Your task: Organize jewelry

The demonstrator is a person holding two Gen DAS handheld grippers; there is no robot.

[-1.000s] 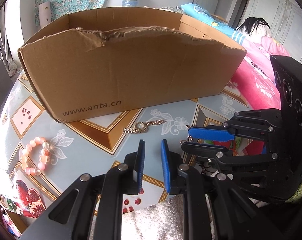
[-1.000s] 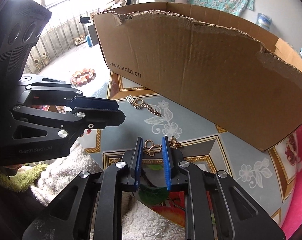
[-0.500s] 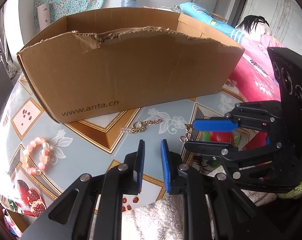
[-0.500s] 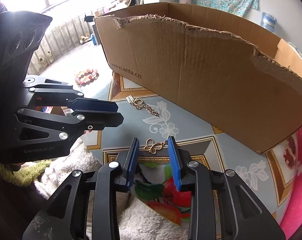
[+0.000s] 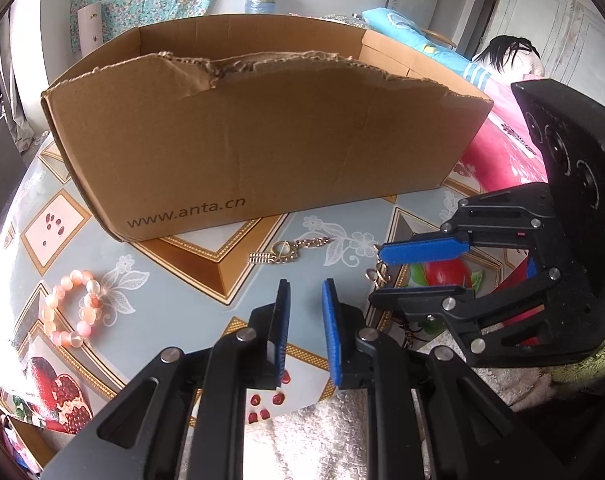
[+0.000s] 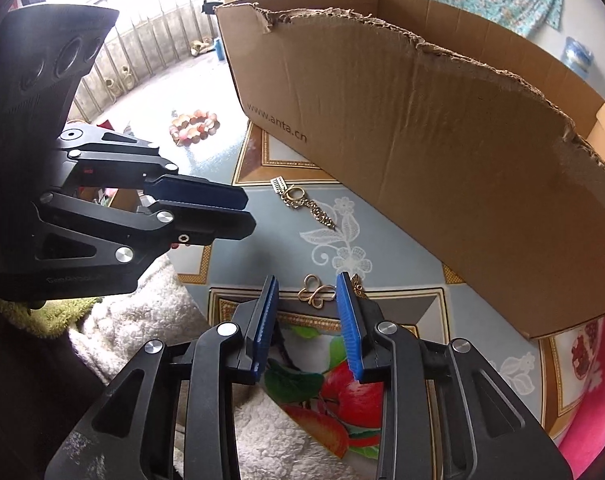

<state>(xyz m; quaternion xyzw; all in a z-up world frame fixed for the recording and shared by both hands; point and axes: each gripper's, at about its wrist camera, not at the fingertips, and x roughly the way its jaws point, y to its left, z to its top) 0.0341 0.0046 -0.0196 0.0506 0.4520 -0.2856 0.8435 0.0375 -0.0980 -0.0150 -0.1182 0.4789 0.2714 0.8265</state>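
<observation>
tablecloth (image 6: 402, 240): only right view shows spread right gripper (image 6: 308, 300) straddling gold clasp (image 6: 316, 294).

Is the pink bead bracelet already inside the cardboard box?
No, the pink bead bracelet lies on the tablecloth, outside the cardboard box.

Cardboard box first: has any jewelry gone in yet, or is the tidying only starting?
Done: nothing visibly; the cardboard box hides its inside. In hand: the right claw, jaws just opening, straddles a gold knot pendant without pinching it; the left claw is empty. Left: that pendant, the gold chain and the pink bead bracelet lie outside the box.
</observation>
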